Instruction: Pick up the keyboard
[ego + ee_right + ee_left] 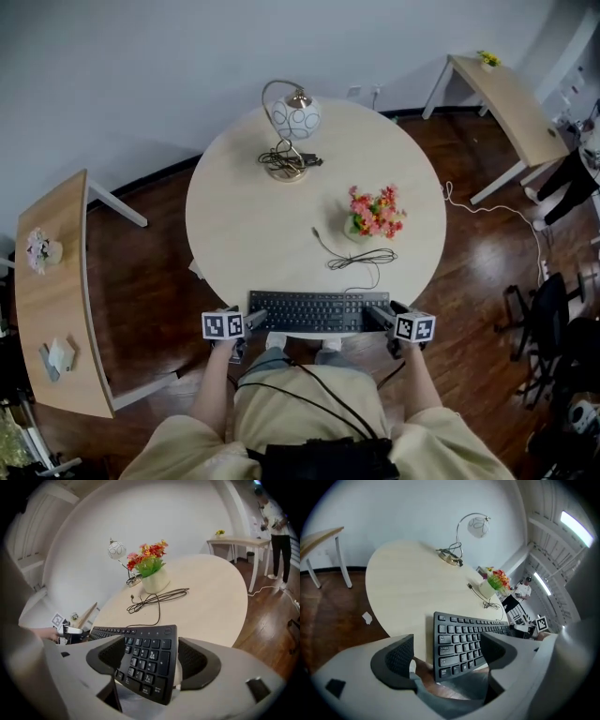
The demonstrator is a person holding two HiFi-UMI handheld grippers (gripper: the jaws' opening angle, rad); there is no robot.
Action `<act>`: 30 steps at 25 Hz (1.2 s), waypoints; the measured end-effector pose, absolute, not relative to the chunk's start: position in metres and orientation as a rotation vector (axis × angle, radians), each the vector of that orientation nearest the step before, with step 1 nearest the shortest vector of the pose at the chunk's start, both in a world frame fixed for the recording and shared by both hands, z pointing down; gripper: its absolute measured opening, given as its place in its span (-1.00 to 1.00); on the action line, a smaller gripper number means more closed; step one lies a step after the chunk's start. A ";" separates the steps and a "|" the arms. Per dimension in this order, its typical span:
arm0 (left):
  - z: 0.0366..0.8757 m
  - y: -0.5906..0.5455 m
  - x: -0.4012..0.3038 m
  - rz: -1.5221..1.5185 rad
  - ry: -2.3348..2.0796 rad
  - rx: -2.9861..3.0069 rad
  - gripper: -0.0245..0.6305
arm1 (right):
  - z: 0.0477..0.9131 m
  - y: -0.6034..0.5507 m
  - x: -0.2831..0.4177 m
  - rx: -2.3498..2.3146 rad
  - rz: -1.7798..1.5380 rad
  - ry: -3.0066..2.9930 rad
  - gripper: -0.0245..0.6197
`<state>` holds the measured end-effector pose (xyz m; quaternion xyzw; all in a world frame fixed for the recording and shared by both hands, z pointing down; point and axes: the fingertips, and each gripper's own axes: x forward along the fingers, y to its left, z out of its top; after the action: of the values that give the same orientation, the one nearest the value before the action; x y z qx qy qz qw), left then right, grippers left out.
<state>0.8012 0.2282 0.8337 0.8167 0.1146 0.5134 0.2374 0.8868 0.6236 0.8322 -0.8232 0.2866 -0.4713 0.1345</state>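
Black against the pale wood, the keyboard (319,311) lies lengthwise along the near edge of the round table (239,220), directly in front of the person, with its front edge reaching out past the rim. The left gripper (447,653) straddles the keyboard's left end with its jaws wide apart: one pad sits over the keys, while the other stands clear of the keyboard with bare tabletop showing between them. The right gripper (152,660) has the number-pad end between its jaws. They are less widely parted, one pad close against the keyboard's edge and a thin gap showing at the other, so it has no firm hold. Farther back on the table the keyboard's cable (361,258) lies in a loose coil just in front of a white pot of red and pink flowers (373,214). A curved-neck desk lamp (292,122) stands near the far rim
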 end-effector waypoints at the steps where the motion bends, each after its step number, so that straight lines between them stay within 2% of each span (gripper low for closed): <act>1: 0.838 0.229 0.800 1.425 0.331 2.237 0.37 | 0.836 0.625 0.885 -2.337 -1.383 0.856 0.20; 6: 0.847 0.242 0.802 1.414 0.408 2.240 0.20 | 0.849 0.627 0.882 -2.231 -1.409 0.907 0.18; 9: 0.852 0.242 0.803 1.401 0.370 2.267 0.08 | 0.849 0.625 0.882 -2.206 -1.383 0.925 -0.05; 14: 0.852 0.236 0.805 1.360 0.344 2.267 -0.13 | 0.850 0.622 0.884 -2.169 -1.362 0.935 -0.19; 16: 0.855 0.231 0.805 1.375 0.342 2.283 -0.33 | 0.852 0.620 0.885 -2.144 -1.373 0.933 -0.24; 18: 0.856 0.227 0.805 1.368 0.328 2.266 -0.41 | 0.855 0.621 0.886 -2.122 -1.372 0.899 -0.27; 24: 0.847 0.226 0.809 1.345 0.351 2.295 -0.46 | 0.853 0.622 0.888 -2.148 -1.356 0.881 -0.27; 30: 0.774 0.214 0.855 1.097 0.403 2.490 -0.50 | 0.790 0.612 0.922 -2.269 -1.061 0.959 -0.27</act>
<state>0.8546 0.2145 0.7739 0.8881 0.1438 0.3911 0.1941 0.9218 0.6119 0.7895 -0.8236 0.3483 -0.3853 0.2277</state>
